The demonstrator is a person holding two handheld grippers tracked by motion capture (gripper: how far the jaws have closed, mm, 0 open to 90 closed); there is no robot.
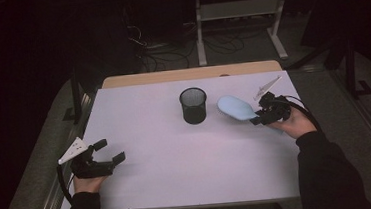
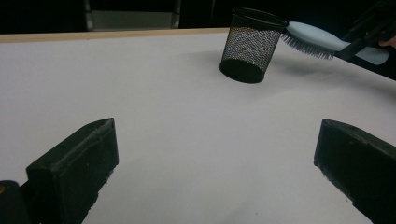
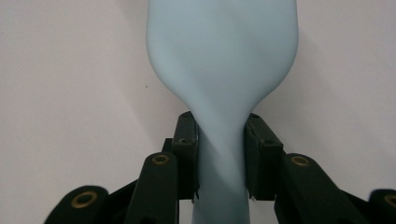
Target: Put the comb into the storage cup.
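Right then, pale blue plastic hairbrush (image 1: 236, 107) sat pinched by its narrow handle between the jaws of the right gripper (image 1: 258, 117), off the table, bristles facing down, head pointing toward the black wire-mesh cup (image 1: 193, 105). Brush head hung just beside the cup's rim, on the cup's right in the high view; from the left gripper view the bristle end (image 2: 308, 45) looked near the rim, touching or not couldn't be told. In the right gripper view both black pads pressed on the handle neck (image 3: 219, 140), smooth back of the brush up. Cup stood upright near the table's middle, toward the far edge, open end up. White table (image 1: 188, 159) carried it. Left gripper (image 1: 111, 150) was well apart, near the front left corner, jaws spread wide, nothing between them.
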